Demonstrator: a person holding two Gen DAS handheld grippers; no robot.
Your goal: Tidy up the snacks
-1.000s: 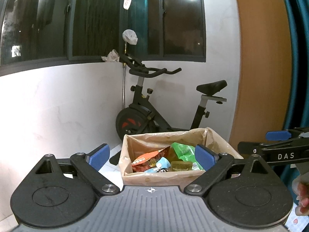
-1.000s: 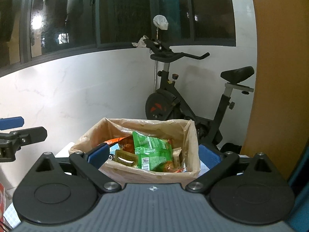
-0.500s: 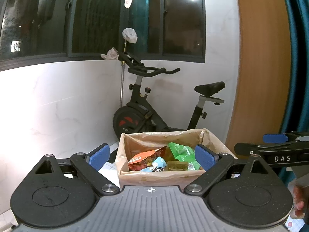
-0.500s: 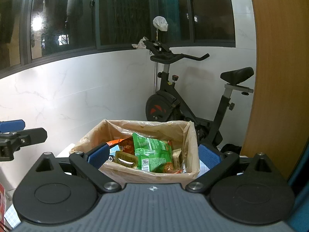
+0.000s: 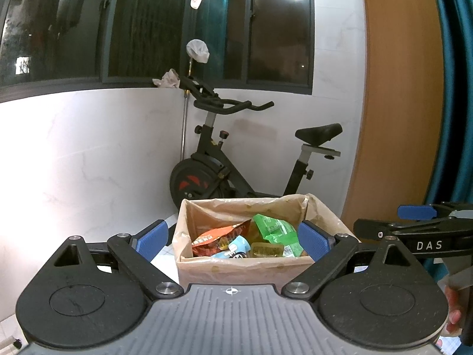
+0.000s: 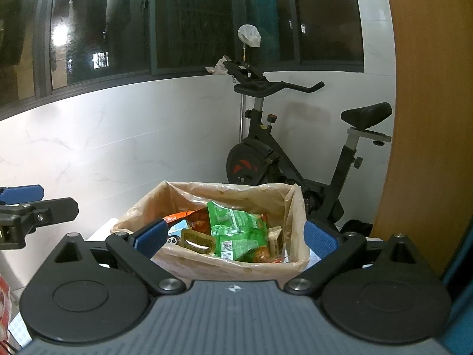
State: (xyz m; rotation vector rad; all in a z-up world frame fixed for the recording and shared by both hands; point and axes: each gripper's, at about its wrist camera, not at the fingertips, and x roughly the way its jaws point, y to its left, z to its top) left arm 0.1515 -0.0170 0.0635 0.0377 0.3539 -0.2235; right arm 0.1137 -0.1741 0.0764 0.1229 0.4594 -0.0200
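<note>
A box lined with tan plastic (image 5: 245,269) (image 6: 236,266) stands just ahead of both grippers and holds several snack packets. A green packet (image 5: 276,230) (image 6: 236,230), an orange-red packet (image 5: 218,238) and a light blue packet (image 5: 233,248) lie inside it. My left gripper (image 5: 233,241) is open and empty, its blue pads either side of the box in view. My right gripper (image 6: 236,236) is open and empty, held the same way. Each gripper shows at the edge of the other's view.
A black exercise bike (image 5: 236,165) (image 6: 289,153) stands behind the box against a white marble wall. Dark windows run above. A wooden panel (image 5: 393,118) and a teal curtain (image 5: 455,88) are at the right. A white surface (image 5: 165,254) lies under the box.
The left gripper's view has shifted slightly, so the box sits a little more to the right and nearer centre. The right gripper's view has barely changed. Both grippers stay open.
</note>
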